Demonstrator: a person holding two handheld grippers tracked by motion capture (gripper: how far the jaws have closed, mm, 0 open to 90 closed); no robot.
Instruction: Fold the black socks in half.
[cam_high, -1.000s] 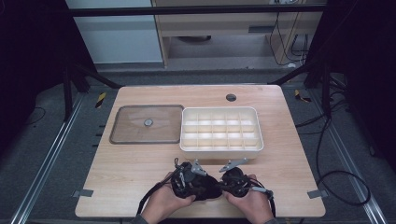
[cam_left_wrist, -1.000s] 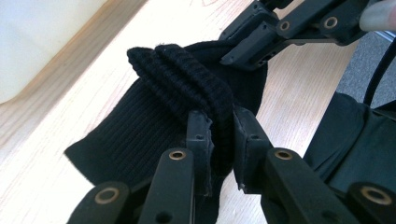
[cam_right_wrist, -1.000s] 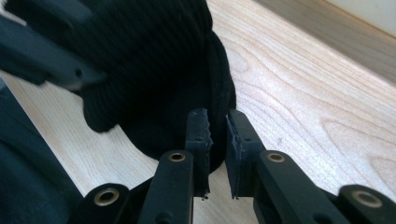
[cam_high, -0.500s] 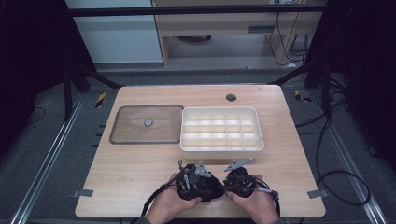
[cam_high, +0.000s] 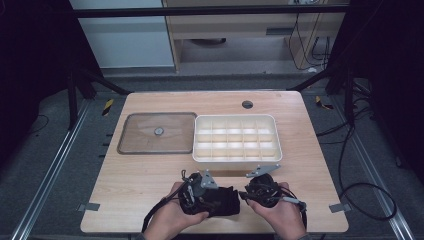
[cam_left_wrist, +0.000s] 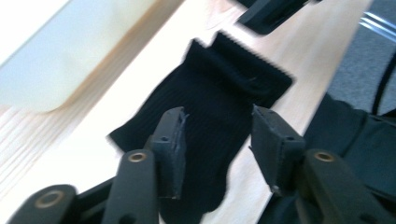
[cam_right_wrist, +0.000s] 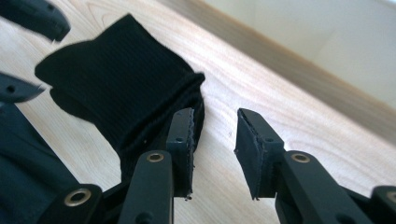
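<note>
Sock (cam_left_wrist: 219, 116): black ribbed fabric, folded, lying flat on the worktop (cam_high: 150, 175) near the near edge, between the two hands and just near of the white tray.
Sock cuff: in the left gripper view the cuff end with its zigzag edge points away from the jaws; in the right gripper view the folded edge lies beside the left jaw.
Left gripper (cam_left_wrist: 217, 140): jaws spread, having just been opening; the sock lies below and between them, and the pads do not press on it.
Right gripper (cam_right_wrist: 215, 140): jaws spread, having just been opening a little; bare wood shows in the gap, and the sock sits just beside the left jaw. Contact between that jaw and the fabric cannot be told.
Hands: left hand (cam_high: 172, 210) and right hand (cam_high: 277, 210) each hold a gripper at the near edge, close together, with the sock between them in the high view.
White tray (cam_high: 235, 119): divided into many compartments, at the centre of the worktop, just far of the grippers.
Lid (cam_high: 157, 132): clear, flat, with a small round knob, lying left of the tray and touching or almost touching it.
Hole (cam_high: 247, 104): round, dark, in the worktop far of the tray.
</note>
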